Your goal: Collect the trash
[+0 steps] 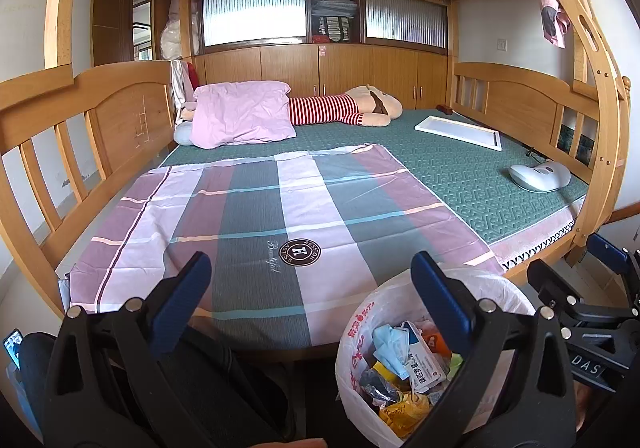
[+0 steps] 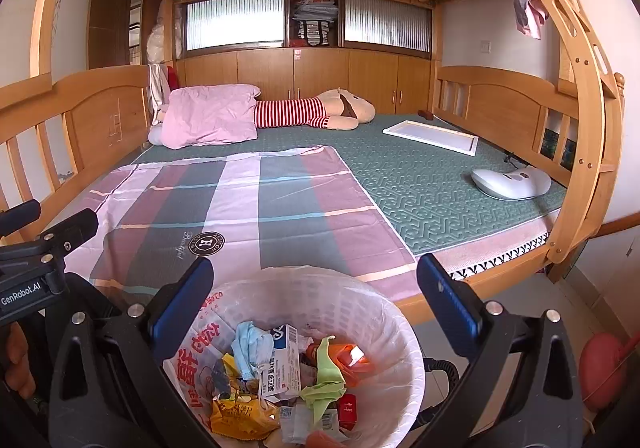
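Hovering wide open before the bed (image 1: 460, 175), my left gripper (image 1: 310, 280) is framing the trash bin (image 1: 360, 332) at five o'clock. Gaping equally wide, my right gripper (image 2: 314, 284) is hanging directly over that bin (image 2: 400, 332), with wrappers (image 2: 240, 414) lying inside at six o'clock.

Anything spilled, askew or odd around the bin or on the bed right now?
Nothing spilled: the trash sits inside the lined bin. On the bed, the plaid sheet lies slightly crooked with its far edge rumpled, covering only part of the green mattress.
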Motion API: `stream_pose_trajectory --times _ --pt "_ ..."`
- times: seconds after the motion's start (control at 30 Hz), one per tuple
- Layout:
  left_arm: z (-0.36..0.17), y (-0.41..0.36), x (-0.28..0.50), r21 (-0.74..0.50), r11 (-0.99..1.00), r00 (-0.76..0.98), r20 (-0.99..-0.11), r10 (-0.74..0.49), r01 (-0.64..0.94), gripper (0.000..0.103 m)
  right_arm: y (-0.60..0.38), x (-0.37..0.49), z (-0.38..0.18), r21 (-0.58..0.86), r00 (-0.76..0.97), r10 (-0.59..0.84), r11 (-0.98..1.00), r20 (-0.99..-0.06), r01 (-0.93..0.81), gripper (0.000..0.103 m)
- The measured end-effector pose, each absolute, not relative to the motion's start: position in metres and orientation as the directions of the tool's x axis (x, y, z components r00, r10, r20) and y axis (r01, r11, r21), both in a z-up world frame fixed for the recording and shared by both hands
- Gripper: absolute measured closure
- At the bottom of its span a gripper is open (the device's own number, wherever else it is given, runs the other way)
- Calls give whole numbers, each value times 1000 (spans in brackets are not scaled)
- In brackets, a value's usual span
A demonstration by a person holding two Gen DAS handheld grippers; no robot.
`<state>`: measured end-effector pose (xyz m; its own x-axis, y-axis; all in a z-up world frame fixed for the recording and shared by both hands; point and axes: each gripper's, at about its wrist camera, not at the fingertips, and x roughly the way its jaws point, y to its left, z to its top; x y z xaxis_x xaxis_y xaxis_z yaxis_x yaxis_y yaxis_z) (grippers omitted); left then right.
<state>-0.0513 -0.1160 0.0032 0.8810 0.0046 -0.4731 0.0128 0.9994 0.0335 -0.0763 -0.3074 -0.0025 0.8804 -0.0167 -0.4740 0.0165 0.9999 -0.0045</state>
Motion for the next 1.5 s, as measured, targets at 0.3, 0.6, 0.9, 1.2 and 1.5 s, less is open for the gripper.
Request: stream_pose_trajectory --times 0.3,0.6,0.9,1.2,1.5 --pt "2 -115 -52 35 999 880 -474 4 14 4 -308 -76 -3 -2 880 -15 1000 -475 16 4" --pt "-1 -116 -54 34 999 880 -475 4 14 4 -307 -76 -4 -1 879 -15 1000 -477 16 4" --pt "-3 -115 -55 33 999 878 -478 1 16 4 -307 -76 -7 -1 877 -12 1000 -480 13 4" --pt "-10 -114 -58 44 999 876 -482 10 13 4 -309 -73 -10 0 876 -8 1000 -482 9 4" --pt "-7 -114 -56 48 999 876 -483 14 11 4 -311 -72 -9 1 876 -8 1000 -483 10 4"
